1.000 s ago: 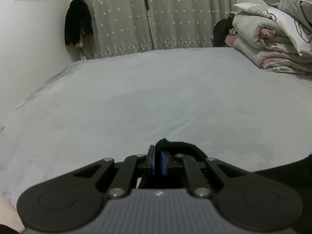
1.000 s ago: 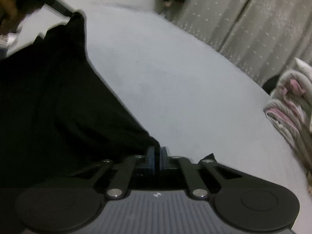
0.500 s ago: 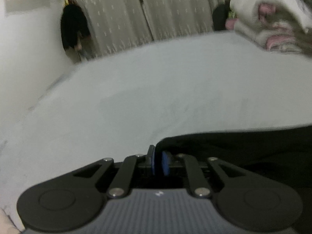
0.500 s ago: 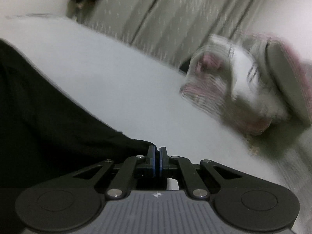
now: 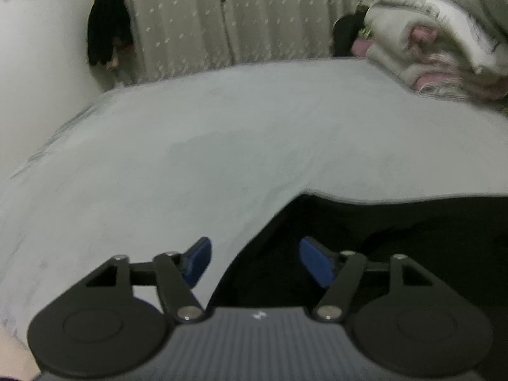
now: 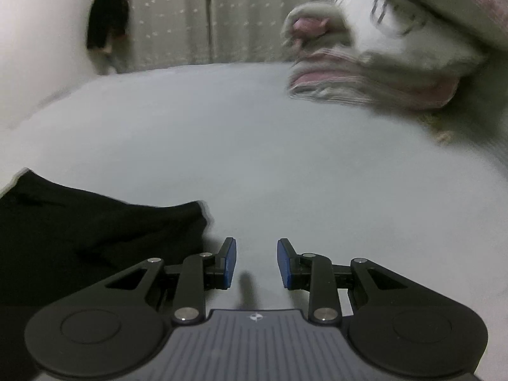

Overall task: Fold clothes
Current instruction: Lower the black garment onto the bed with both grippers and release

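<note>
- Grey bed [image 5: 222,158] cover fills both views and serves as my folding surface; nearest the lenses, the black garment [image 5: 397,238] lies flat on it, low in each view.
- Left tool [image 5: 252,262]: jaws opening, blue pads well apart. The garment's corner lies beneath the gap, pressed by neither pad; I judge this a release that lets the cloth settle where it was laid.
- Right tool [image 6: 256,262]: jaws opening, with only bare bed between the pads. The garment's edge [image 6: 127,222] sits just beside its left finger, released.
- Compared with one second ago: both tools were then clenched on the black cloth, which hung raised and draped in the right view; now it rests spread on the bed, free of both. The right view has also rolled level.
- Farther off, folded quilts [image 6: 381,57] are stacked at the bed's right end, clear of the folding area.
- Farthest: patterned curtains [image 5: 254,16] and a dark garment hanging [image 5: 108,31] by the wall.
</note>
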A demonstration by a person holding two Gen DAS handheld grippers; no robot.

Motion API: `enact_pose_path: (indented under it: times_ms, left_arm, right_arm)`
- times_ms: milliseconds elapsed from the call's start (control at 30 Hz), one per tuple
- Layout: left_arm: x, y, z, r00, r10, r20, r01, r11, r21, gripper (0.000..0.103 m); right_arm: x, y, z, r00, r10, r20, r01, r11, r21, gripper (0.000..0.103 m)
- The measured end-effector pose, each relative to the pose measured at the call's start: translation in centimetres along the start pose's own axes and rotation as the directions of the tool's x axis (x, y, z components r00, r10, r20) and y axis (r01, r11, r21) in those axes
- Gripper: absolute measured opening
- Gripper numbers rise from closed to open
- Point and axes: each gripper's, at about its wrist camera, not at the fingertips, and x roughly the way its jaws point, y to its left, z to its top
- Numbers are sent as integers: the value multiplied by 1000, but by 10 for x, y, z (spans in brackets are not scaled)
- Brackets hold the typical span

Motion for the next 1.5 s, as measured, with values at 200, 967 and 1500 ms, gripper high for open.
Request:
enact_pose_path:
  times_ms: [200,967,1500]
  left_arm:
    - [25,5,-12,998,2,-70,-7,997,-72,4]
    - [-90,55,-36,997,-71,-23,61,951,-302,9]
    - [-137,10,-108,976,-198,-93,159,933,-322,9]
  right_arm:
    - [15,39,-2,995,84,51,-79,993,-91,4]
    - [-9,38,-19,995,-85,47,82,994,67,4]
    - [-73,17,-40,980,-199,22,197,978,64,18]
